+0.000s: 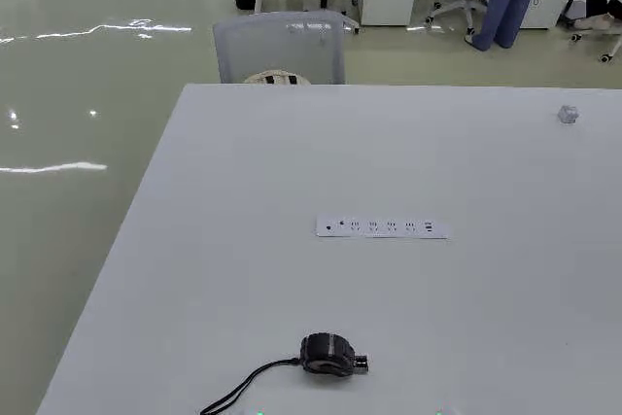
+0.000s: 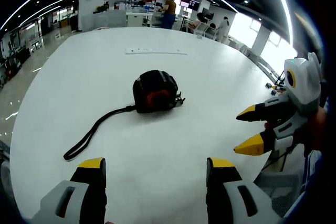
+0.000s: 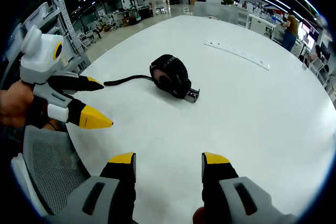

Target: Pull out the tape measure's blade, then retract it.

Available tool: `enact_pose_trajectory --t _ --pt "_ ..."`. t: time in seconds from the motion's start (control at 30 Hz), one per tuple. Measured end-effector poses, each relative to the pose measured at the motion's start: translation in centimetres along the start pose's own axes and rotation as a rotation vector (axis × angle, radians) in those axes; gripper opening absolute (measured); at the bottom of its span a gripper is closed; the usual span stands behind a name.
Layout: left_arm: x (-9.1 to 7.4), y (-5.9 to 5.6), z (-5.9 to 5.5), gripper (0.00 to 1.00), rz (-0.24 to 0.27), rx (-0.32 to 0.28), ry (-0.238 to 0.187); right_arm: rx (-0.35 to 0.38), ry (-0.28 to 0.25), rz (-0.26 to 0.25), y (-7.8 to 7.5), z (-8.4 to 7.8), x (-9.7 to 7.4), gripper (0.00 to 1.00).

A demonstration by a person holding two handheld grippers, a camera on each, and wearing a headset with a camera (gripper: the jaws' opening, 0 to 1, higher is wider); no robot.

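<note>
Tape measure (image 1: 330,355) lying untouched near the front edge of the white desk (image 1: 292,162) — both tongs are clear of it.

The black case lies with its blade drawn in, the hook end pointing right in the head view; its black strap (image 1: 248,386) trails off the other side toward the desk's front edge; the left tongs (image 2: 156,165) stand wide with nothing between the jaws, short of the case and apart from it; the right tongs (image 3: 169,160) are wide too and hold nothing, near the left ones, both aimed at the case; farther up the desk lies a white power strip (image 1: 382,227) — well apart from the tape measure; beyond the far edge stands a grey mesh chair (image 1: 280,46).
</note>
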State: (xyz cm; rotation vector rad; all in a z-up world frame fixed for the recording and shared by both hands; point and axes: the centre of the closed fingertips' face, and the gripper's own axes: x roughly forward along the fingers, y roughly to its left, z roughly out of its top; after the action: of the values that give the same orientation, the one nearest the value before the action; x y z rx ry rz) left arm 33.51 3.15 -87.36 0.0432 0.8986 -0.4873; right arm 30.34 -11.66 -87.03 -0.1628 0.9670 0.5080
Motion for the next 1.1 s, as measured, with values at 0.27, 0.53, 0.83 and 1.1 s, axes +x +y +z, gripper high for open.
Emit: enact_pose_trajectory --t 0.27,0.53,0.83,1.1 --pt "-0.8 -0.2 -0.6 0.76 -0.012 0.001 0.002 0.02 0.013 -0.011 0.5 -1.0 -0.8 0.53" --pt "-1.4 0.0 -2.0 0.78 -0.018 0.003 0.021 0.033 0.019 -0.013 1.4 -1.9 -1.4 0.56" --pt "-2.3 0.1 -2.5 0.8 -0.021 0.007 0.024 0.024 0.024 -0.014 2.0 -2.2 -2.1 0.59" --pt "-3.0 0.1 -2.8 0.82 -0.027 0.009 0.024 0.046 0.021 -0.032 1.7 -2.7 -2.9 0.62"
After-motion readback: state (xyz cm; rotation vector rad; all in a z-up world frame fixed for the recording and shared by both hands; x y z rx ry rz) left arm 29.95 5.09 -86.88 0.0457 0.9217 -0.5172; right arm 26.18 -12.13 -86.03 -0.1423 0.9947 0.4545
